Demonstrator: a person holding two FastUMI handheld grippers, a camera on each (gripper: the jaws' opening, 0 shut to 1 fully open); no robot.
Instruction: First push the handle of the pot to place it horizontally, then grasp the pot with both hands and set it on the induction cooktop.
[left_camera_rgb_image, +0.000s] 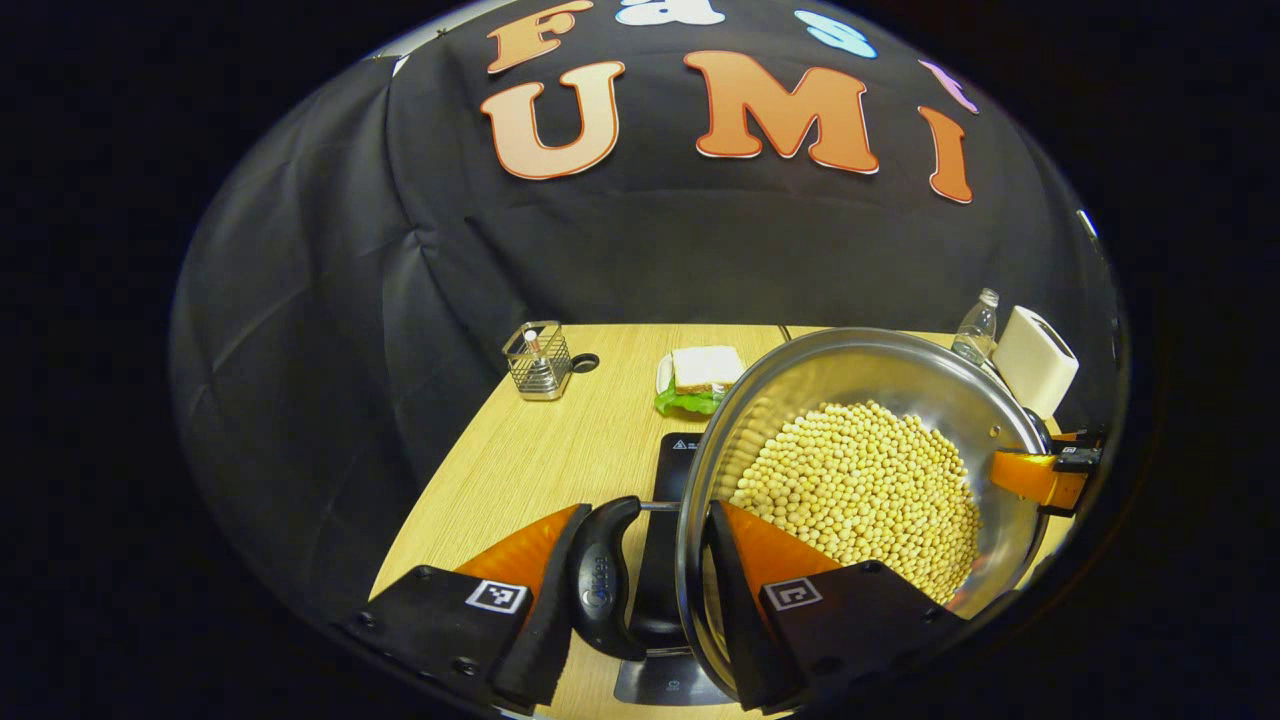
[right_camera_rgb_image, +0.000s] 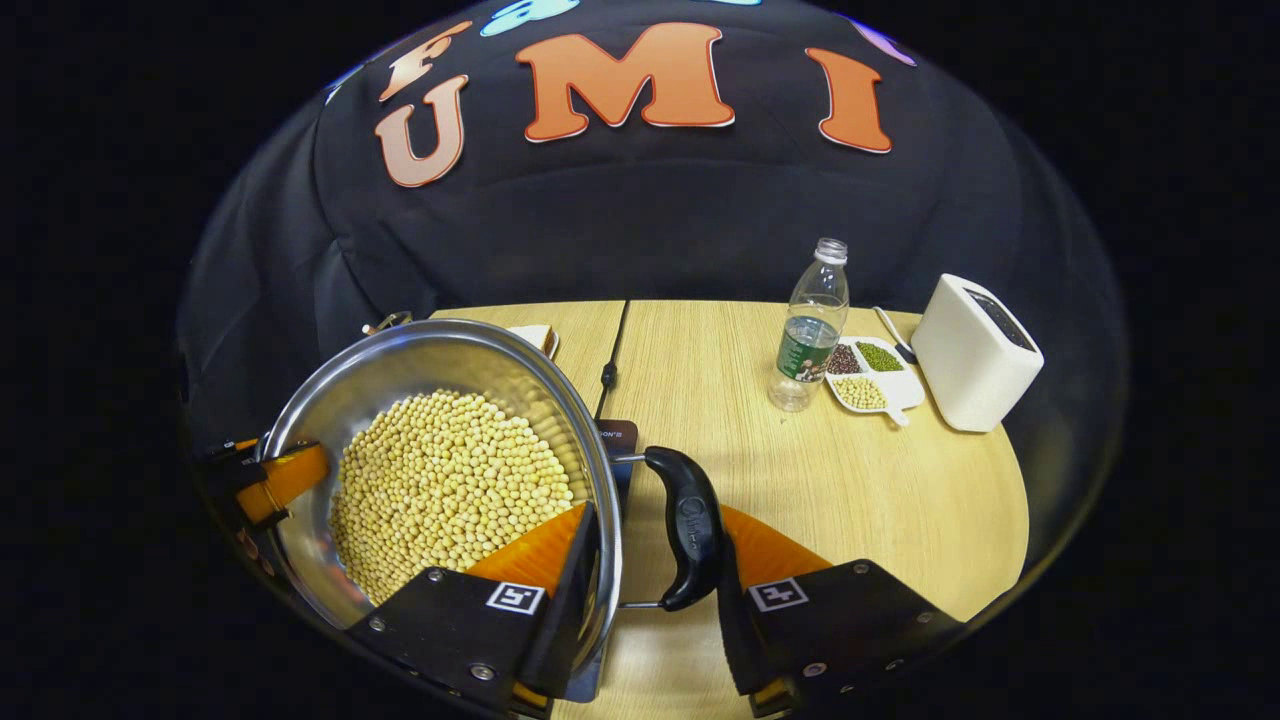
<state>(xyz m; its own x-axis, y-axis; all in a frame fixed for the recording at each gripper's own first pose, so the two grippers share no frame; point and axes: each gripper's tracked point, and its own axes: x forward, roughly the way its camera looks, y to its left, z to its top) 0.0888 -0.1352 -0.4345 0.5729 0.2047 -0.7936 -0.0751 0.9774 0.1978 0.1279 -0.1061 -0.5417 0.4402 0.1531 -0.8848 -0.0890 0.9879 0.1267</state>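
Silver pot (right_camera_rgb_image: 400, 370) of pale yellow beans (right_camera_rgb_image: 450, 480), black handles (right_camera_rgb_image: 690, 525), light wood-grain table (right_camera_rgb_image: 850, 480)

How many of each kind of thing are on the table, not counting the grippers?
Pot of beans: 1
Induction cooktop: 1
Water bottle: 1
White toaster: 1
Divided dish of beans: 1
Sandwich on a plate: 1
Wire basket: 1
Total: 7

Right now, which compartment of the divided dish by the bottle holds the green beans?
The rear compartment nearest the white toaster; its neighbours hold dark red and pale yellow beans.
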